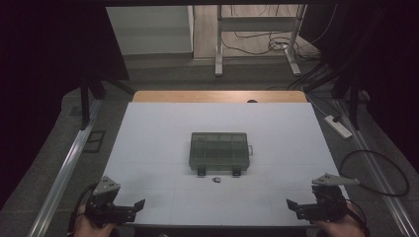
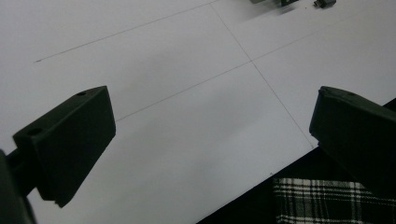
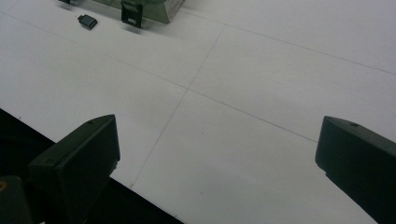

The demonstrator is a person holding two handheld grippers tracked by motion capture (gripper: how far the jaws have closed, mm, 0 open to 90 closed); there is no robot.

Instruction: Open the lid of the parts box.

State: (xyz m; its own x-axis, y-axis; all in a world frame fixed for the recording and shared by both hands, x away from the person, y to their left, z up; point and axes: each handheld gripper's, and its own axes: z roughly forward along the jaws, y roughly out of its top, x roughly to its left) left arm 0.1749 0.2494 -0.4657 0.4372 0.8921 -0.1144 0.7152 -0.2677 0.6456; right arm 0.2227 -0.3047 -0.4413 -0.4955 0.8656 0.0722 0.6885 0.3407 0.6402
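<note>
A clear, dark-tinted compartment box [image 1: 218, 150] lies shut in the middle of the white table [image 1: 148, 148], with two black latches on its near side [image 3: 131, 11]. Just in front of it lies a small dark adapter-like piece [image 1: 216, 179] [image 3: 87, 21] [image 2: 324, 3]. My left gripper [image 1: 133, 208] rests at the table's near left corner, held by a hand, its jaws wide apart with nothing between them [image 2: 210, 135]. My right gripper [image 1: 295, 207] sits at the near right corner, likewise open and empty [image 3: 217, 149]. Both point inward toward the table's middle.
A wooden strip [image 1: 220, 96] edges the table's far side. A white power strip [image 1: 338, 126] and cables lie on the floor at right. A metal rail [image 1: 64, 168] runs along the left. A plaid fabric [image 2: 327, 200] appears below the table's near edge.
</note>
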